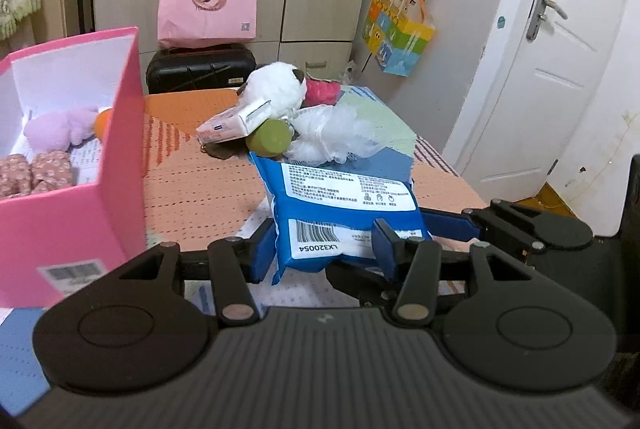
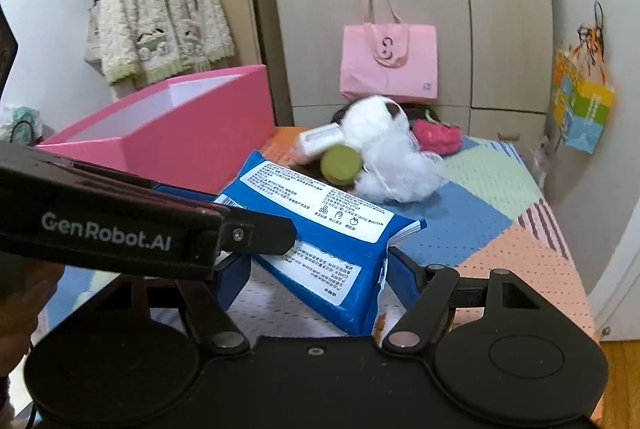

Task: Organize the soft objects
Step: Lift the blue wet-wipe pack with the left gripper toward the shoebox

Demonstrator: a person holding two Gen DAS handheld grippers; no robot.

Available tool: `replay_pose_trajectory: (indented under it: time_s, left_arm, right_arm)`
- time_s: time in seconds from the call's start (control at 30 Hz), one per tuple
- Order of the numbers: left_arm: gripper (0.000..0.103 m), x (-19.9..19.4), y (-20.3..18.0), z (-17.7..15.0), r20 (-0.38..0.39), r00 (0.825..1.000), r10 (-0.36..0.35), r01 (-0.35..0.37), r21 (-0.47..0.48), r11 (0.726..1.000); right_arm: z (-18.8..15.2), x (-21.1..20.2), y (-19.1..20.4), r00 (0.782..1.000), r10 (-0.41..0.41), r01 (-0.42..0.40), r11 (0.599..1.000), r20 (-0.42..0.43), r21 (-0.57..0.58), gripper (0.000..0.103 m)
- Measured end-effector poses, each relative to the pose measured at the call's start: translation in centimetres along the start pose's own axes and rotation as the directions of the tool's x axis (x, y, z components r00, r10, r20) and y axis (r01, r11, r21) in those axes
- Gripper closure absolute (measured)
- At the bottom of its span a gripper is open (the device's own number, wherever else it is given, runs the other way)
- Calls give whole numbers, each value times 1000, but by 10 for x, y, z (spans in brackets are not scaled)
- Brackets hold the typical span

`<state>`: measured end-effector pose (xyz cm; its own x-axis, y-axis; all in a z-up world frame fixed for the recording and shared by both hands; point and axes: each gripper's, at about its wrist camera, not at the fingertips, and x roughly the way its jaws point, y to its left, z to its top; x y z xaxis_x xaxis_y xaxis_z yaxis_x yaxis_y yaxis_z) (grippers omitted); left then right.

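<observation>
A blue wet-wipe pack (image 1: pixel 344 205) with white labels is held above the bed. My left gripper (image 1: pixel 324 249) is shut on its near end. My right gripper (image 2: pixel 316 269) is shut on the same pack (image 2: pixel 320 229) from the other side; its arm (image 1: pixel 520 229) shows at the right of the left wrist view. A pink box (image 1: pixel 68 205) at the left holds a lilac plush (image 1: pixel 60 129) and floral soft items (image 1: pixel 36 173). Behind the pack lies a pile: white plush (image 1: pixel 276 85), white mesh sponge (image 1: pixel 336 137), green ball (image 1: pixel 270 139), small carton (image 1: pixel 236 123), pink plush (image 1: pixel 322 91).
The bed has a patchwork cover (image 1: pixel 200 181). A black suitcase (image 1: pixel 200 69) with a pink tote bag (image 1: pixel 208 5) stands behind it against the wardrobe. A white door (image 1: pixel 552 69) is at the right. A cardigan (image 2: pixel 160 13) hangs at the left.
</observation>
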<state>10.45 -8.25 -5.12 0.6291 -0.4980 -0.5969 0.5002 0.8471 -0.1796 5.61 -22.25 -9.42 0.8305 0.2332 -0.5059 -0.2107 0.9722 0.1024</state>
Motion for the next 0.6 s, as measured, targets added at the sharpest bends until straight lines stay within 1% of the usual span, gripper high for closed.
replay_pose_trajectory:
  time_s: [0.13,0.23,0.33,0.47,0.6]
  left_arm:
    - [54,-18,5,2,-9,1000,-26,26,9,1000]
    - [54,-32,12,8,-23,999,-44,44,24,999]
    - [54,-48,16,12,-22,999,-47,48,42,998]
    - [54,-69,23,19,-10,999,-54,54,49,997]
    - [54,-92,37,28,22,998,-62,61,25,998]
  right_arm:
    - [7,-12,12,1000,7,-8,999,-30,-33,26]
    - [13,-19,17,999,30,-31,998,-22,-56,27]
    - [20,-25,22,998,64,-64,996,-15,-60,27]
    - [34,-33,32,995,104,-104,992,-9,-77,27]
    - [54,-37,42,987,159,-158,982,2,-105,26]
